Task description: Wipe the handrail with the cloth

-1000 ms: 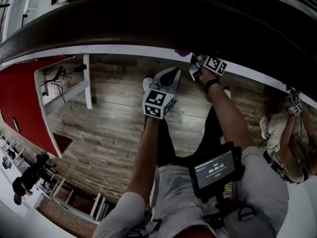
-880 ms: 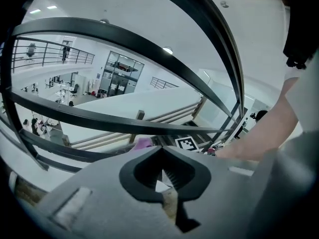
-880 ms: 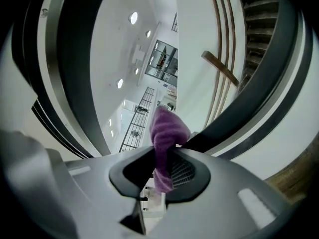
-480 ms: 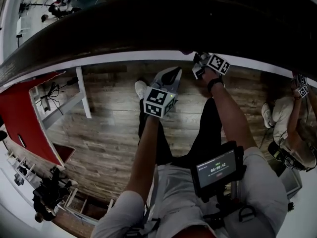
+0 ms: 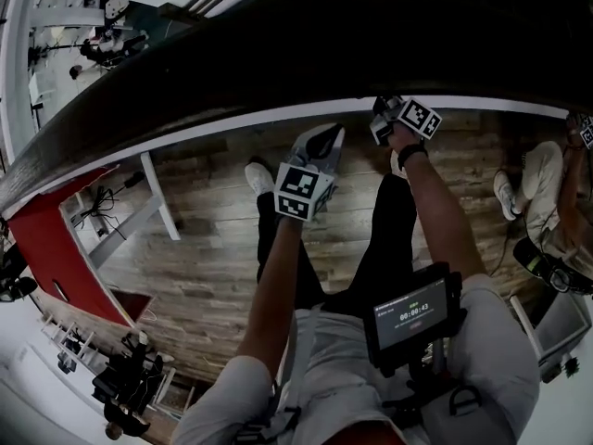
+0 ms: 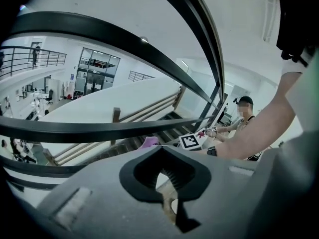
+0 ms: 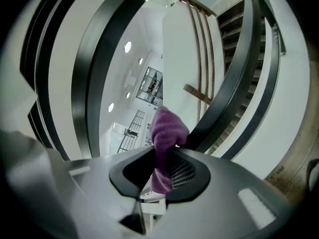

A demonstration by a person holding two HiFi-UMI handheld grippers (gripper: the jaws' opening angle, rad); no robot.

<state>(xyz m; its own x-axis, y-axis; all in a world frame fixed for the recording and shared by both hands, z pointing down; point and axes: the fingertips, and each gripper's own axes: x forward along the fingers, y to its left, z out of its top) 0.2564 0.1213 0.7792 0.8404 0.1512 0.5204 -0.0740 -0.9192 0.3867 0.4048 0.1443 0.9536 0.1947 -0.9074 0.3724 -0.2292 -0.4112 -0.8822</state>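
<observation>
Right, over on the far left a red wall panel [image 5: 46, 239] drops away below, with a white table frame [image 5: 159, 197] standing on the wooden plank floor [image 5: 213, 258]. Sweeping across the top is the dark handrail [image 5: 278, 54], broad and curved, a white edge running along under it. Coming in toward the middle, the left gripper [image 5: 320, 145] hangs just below the rail, apart from it, its marker cube [image 5: 303, 191] facing up at us. Its own view shows the jaws brought together with nothing between them. Next along, the right gripper [image 5: 384, 119] is up higher, its tip tucked right under the rail's edge, with a black wristband [image 5: 412, 151] on the arm behind it. And look along its jaws: they are clamped on a purple cloth [image 7: 164, 133]. A bunched tuft of it stands out past the jaw tips and, as far as that view shows, lies against the dark rail. From the left gripper view that same cloth peeps out just beside the right gripper's cube, close up to the rail. Lower down, a screen unit [image 5: 414, 315] sits at the person's waist over white shorts [image 5: 324, 360]. Far right, another person [image 5: 547, 221] is in view near the rail.
</observation>
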